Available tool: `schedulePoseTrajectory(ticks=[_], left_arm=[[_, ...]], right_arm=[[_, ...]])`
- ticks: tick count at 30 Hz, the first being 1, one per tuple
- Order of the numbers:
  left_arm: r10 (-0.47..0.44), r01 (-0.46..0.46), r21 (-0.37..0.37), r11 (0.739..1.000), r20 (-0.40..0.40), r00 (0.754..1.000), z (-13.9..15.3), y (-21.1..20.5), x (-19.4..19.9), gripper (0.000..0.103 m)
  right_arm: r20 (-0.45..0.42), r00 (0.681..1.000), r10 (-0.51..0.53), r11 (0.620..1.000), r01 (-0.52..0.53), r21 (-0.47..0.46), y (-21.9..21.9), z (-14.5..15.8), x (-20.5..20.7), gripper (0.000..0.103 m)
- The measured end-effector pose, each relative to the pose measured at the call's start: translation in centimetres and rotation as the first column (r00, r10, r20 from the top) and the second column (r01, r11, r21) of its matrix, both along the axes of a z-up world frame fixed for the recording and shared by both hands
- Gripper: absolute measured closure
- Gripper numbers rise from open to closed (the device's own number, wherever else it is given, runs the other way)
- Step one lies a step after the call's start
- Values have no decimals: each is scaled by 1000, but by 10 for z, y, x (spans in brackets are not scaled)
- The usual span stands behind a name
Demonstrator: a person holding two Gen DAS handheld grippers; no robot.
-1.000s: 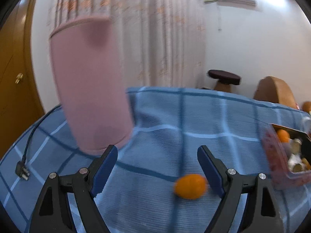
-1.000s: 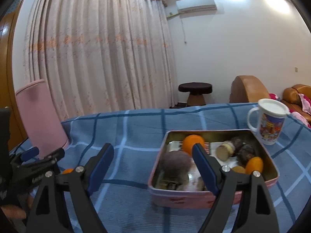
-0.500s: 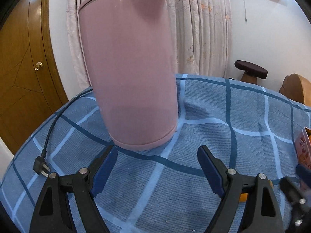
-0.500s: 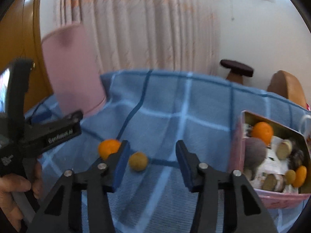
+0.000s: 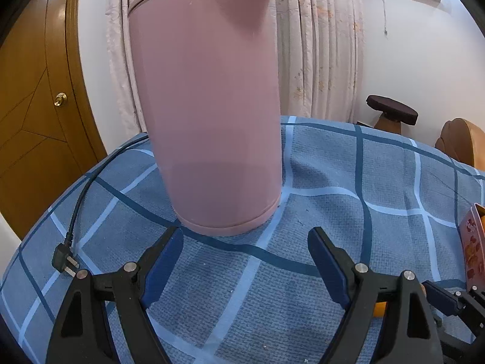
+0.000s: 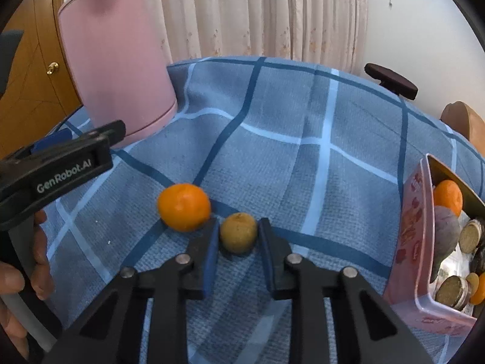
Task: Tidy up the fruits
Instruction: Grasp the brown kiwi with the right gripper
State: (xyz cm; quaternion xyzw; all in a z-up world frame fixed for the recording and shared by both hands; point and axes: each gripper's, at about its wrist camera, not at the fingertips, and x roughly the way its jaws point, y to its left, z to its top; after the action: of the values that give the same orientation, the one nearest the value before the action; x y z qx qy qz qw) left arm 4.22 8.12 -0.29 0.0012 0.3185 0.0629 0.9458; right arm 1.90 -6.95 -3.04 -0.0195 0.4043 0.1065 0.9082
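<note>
Right claw bracketing the small brown fruit

Your right claw is sitting narrow around the brown fruit on the tabletop, contact unclear, with the orange at its 10 o'clock and the pink tin at 3 o'clock. Your left claw is gaping wide, facing the pink kettle.

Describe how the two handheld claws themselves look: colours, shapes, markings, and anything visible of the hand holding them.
The right claw has black triangular arms with cut-outs, silver pivot bolts and flat blue pads. The left claw is built the same: black arms, silver bolts, blue pads. In the right wrist view its black side bears white "GenRobot.AI" lettering, above a grey handle gripped by a bare hand. No cables or sleeves show.
</note>
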Motion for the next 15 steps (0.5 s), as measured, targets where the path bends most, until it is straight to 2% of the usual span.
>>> schedulePoseTrajectory(ticks=[3,7,10,12,15], left_arm=[[-35,35,-23,999,6,999,1,-2,-1,18],[-165,166,-42,985,29,986,4,-16,-7,18],[-306,306,-73,949,15,952,1,-35,-10,18],[-375,374,-49,926,-11,927,-4,-52,-10,18],[-414,414,-9,910,-78,907,-15,-70,-5,18]], right_arm=[[54,998,-28,999,26,32,-8,8,-9,74],[209,973,-100,994,88,67,-19,27,-34,74],[288,948,-136,991,126,52,-22,35,-51,74],[312,939,-143,990,137,42,-23,38,-55,74],[319,936,-146,989,141,40,-24,40,-58,74]])
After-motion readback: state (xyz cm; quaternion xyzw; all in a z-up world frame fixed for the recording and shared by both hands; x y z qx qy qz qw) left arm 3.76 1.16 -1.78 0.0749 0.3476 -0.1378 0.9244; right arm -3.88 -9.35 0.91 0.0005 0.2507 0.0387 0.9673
